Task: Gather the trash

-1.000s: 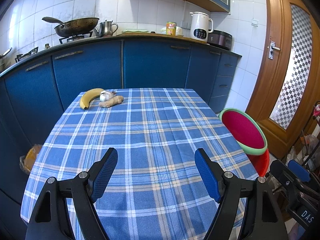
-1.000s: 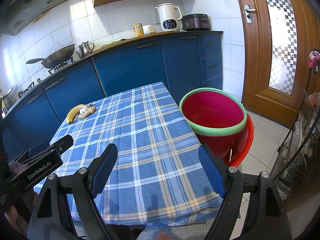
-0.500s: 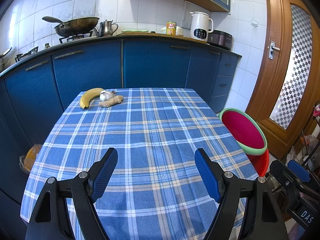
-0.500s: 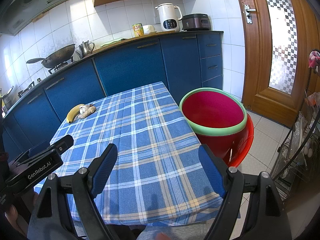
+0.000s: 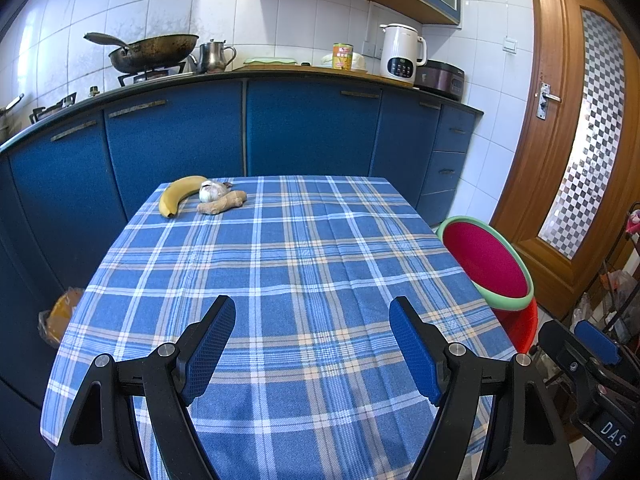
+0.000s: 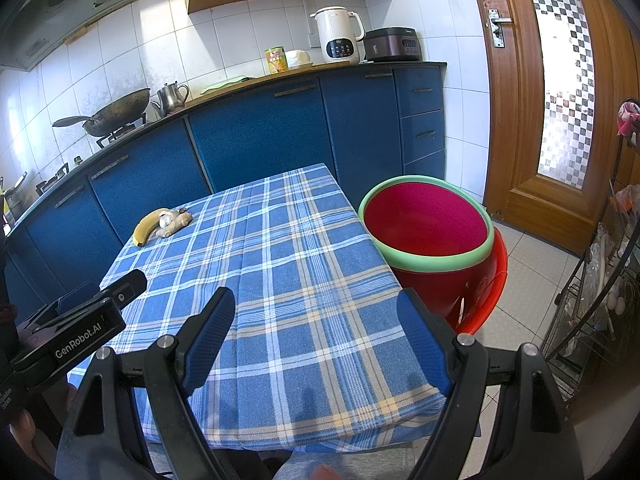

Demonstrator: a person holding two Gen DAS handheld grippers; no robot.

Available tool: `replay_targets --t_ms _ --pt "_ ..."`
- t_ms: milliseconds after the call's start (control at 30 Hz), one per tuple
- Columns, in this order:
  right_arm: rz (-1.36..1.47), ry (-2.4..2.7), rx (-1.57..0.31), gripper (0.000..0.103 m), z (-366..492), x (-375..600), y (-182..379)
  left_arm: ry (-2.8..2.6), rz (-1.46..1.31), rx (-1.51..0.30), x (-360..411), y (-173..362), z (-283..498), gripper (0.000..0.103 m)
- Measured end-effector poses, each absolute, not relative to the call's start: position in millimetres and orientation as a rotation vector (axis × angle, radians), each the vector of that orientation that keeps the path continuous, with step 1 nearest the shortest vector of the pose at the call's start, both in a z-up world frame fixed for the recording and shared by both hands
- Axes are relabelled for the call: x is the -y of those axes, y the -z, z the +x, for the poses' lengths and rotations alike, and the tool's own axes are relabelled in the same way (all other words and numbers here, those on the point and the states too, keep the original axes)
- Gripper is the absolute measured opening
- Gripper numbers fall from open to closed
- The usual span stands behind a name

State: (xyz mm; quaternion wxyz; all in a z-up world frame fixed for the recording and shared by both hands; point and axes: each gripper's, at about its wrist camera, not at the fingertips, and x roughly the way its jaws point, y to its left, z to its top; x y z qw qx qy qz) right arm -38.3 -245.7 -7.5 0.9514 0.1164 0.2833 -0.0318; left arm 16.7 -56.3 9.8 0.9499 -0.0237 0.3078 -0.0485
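Observation:
A yellow banana [image 5: 178, 198] [image 6: 147, 226], a garlic bulb [image 5: 212, 192] [image 6: 166, 221] and a piece of ginger [image 5: 222, 205] [image 6: 176, 226] lie together at the far left corner of the blue plaid tablecloth [image 5: 304, 280] [image 6: 280, 280]. A red basin with a green rim [image 5: 486, 264] [image 6: 428, 228] stands beside the table's right edge on a red stool. My left gripper [image 5: 312, 344] is open over the near part of the table, nothing between its blue pads. My right gripper [image 6: 316, 340] is open too, over the near right corner, and holds nothing.
Blue kitchen cabinets [image 5: 304, 128] run behind the table, with a wok [image 5: 154, 52], a metal teapot [image 5: 212, 56], a can [image 5: 343, 56] and a white kettle [image 5: 401, 58] on the counter. A wooden door [image 6: 560, 100] is at right, a wire rack [image 6: 596, 280] near it. A bag [image 5: 60, 316] lies on the floor at left.

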Motion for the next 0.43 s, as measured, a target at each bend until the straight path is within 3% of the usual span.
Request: replay_targets --t_ms 433 --pt "0.235 0.066 -0.574 0.083 -38.4 246.7 6.7 0.105 -0.047 -0.625 59.5 -10.6 15.5 0.08"
